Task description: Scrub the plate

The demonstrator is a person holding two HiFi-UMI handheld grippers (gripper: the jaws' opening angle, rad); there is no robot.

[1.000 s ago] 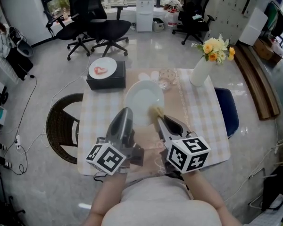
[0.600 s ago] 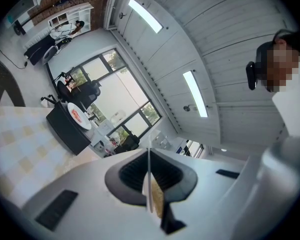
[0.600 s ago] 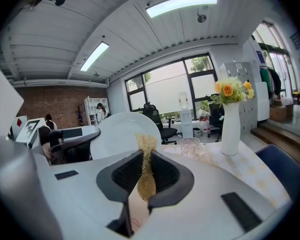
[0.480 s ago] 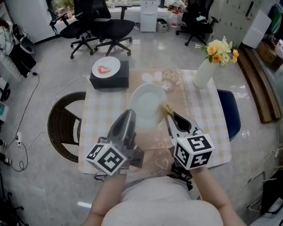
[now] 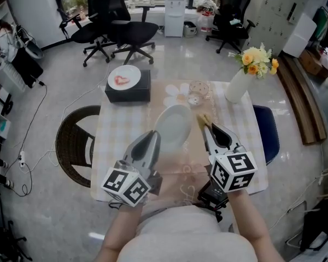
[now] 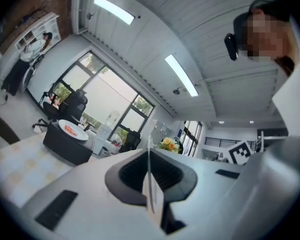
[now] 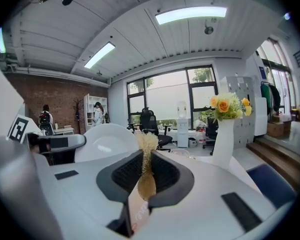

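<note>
A white plate [image 5: 174, 125] stands tilted above the checked table, held by its near rim. My left gripper [image 5: 154, 137] is shut on that rim; in the left gripper view the thin plate edge [image 6: 149, 170] runs between the jaws of that left gripper [image 6: 150, 184]. My right gripper [image 5: 208, 127] is shut on a tan fibrous scrubber [image 5: 203, 119], a little to the right of the plate and apart from it. In the right gripper view the scrubber [image 7: 146, 156] sticks up from the right gripper [image 7: 146, 176], with the plate [image 7: 107, 141] at its left.
A black box [image 5: 128, 91] bearing a small plate [image 5: 124, 76] with red smears stands at the table's far left. A glass bowl [image 5: 197, 90] and a white vase of flowers [image 5: 238, 87] stand at the back. A wicker chair [image 5: 71, 143] is left, a blue seat [image 5: 265, 131] right.
The plate has tipped up from nearly flat to steeply tilted in my left gripper. My right gripper with the scrubber has moved right, off the plate's edge.
</note>
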